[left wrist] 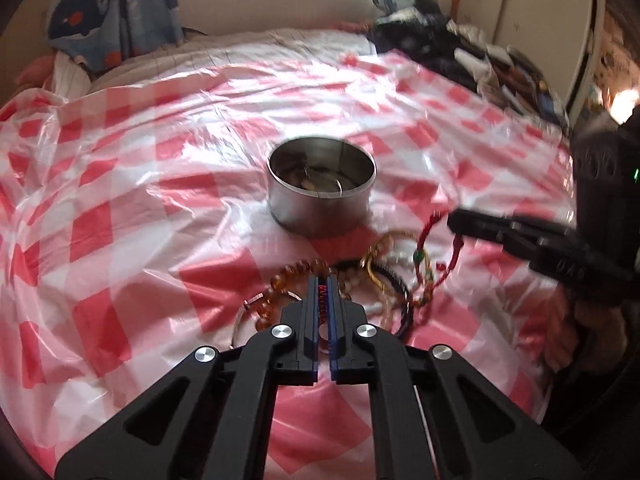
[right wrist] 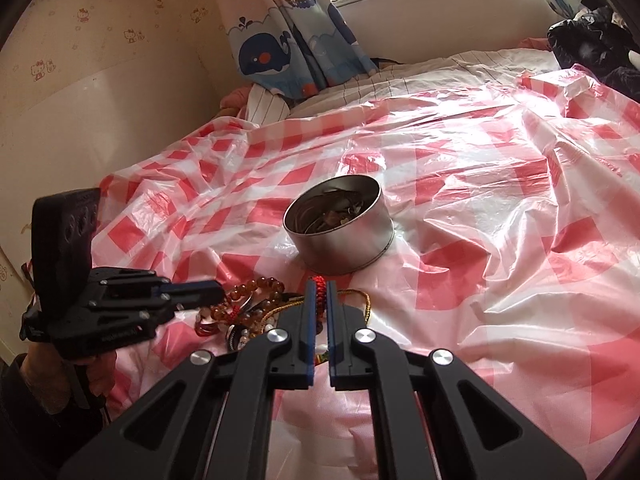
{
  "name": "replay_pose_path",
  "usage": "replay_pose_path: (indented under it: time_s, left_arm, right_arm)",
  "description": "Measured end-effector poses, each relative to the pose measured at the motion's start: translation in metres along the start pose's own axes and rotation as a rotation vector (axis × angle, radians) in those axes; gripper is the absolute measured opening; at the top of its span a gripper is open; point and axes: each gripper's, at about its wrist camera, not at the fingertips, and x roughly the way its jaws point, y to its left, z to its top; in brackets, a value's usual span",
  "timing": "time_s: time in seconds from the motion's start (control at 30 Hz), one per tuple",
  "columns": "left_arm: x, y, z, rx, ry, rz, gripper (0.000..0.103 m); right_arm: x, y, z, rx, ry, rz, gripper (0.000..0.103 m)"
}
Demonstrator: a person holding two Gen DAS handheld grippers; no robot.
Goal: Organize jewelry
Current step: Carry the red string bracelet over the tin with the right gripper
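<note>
A round metal tin (left wrist: 321, 186) holding some jewelry stands on the red-and-white checked plastic sheet; it also shows in the right wrist view (right wrist: 340, 224). A heap of bracelets (left wrist: 372, 280) lies just in front of it: amber beads (left wrist: 280, 284), a gold cord, a black band, a red string bracelet (left wrist: 430, 236). My left gripper (left wrist: 322, 280) is shut just above the amber beads; whether it pinches anything I cannot tell. My right gripper (right wrist: 319, 284) is shut on the red string bracelet (right wrist: 319, 283) over the heap (right wrist: 248, 312).
The plastic sheet (left wrist: 120, 200) covers a bed. Whale-print curtains (right wrist: 288, 52) and a window sill stand behind. Dark clothes and clutter (left wrist: 460, 56) pile at the far right. A wall (right wrist: 80, 100) runs along the left.
</note>
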Motion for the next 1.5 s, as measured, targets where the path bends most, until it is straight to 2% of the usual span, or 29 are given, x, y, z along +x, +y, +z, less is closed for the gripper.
replay_pose_path:
  time_s: [0.13, 0.23, 0.63, 0.93, 1.3, 1.5]
  left_arm:
    - [-0.015, 0.01, 0.006, -0.067, -0.086, -0.04, 0.003]
    - [-0.019, 0.015, 0.008, -0.104, -0.104, -0.085, 0.003]
    - [-0.008, 0.007, 0.006, -0.073, -0.089, 0.006, 0.003]
    - [0.009, -0.014, 0.005, -0.074, -0.101, 0.11, 0.004]
    - [0.005, -0.025, 0.012, -0.073, -0.152, 0.148, 0.003]
    - [0.005, -0.03, 0.022, -0.068, -0.161, 0.142, 0.003]
  right_arm:
    - [0.0, 0.0, 0.0, 0.0, -0.008, 0.0, 0.005]
    - [0.001, 0.0, -0.001, -0.003, -0.002, 0.001, 0.005]
    - [0.005, 0.006, -0.003, -0.023, 0.005, 0.002, 0.005]
    - [-0.002, 0.014, 0.001, -0.056, -0.049, 0.001, 0.005]
    - [-0.005, 0.014, 0.01, -0.042, -0.097, 0.012, 0.005]
    - [-0.001, 0.014, 0.02, -0.033, -0.11, 0.029, 0.005]
